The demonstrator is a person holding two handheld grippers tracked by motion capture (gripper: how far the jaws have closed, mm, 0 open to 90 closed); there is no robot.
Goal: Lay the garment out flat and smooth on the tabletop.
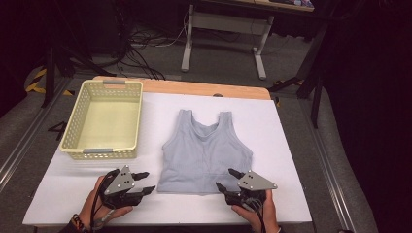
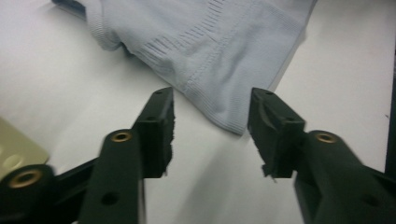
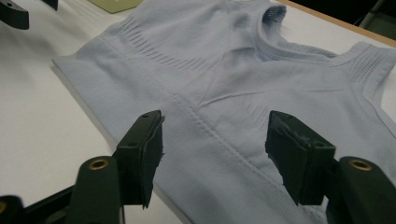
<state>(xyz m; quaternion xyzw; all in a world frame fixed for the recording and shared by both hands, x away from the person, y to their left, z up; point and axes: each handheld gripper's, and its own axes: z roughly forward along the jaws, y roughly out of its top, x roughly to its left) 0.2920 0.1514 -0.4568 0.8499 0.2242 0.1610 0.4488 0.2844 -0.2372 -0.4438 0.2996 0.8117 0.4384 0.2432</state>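
A pale blue sleeveless top [image 1: 206, 154] is spread flat on the white table cover [image 1: 272, 131], neckline away from the person and hem toward them. The left gripper [image 1: 144, 182] is held just outside the hem's left corner, its jaws standing apart with nothing between them. In the left gripper view, that corner of the top [image 2: 219, 51] is seen just ahead of the jaw tips, and bare cover is seen in the gap; no cloth is touched by the pads. The right gripper [image 1: 227, 179] is held at the hem's right corner, its jaws likewise parted. In the right gripper view the top [image 3: 224, 65] is seen beneath and ahead of the jaws, with its ribbed hem band running between them; the pads are not pressed on the fabric. Each gripper is gripped by a hand at the near table edge. A cream perforated basket [image 1: 103, 119] is placed beyond the left gripper, well apart from it and beside the top.
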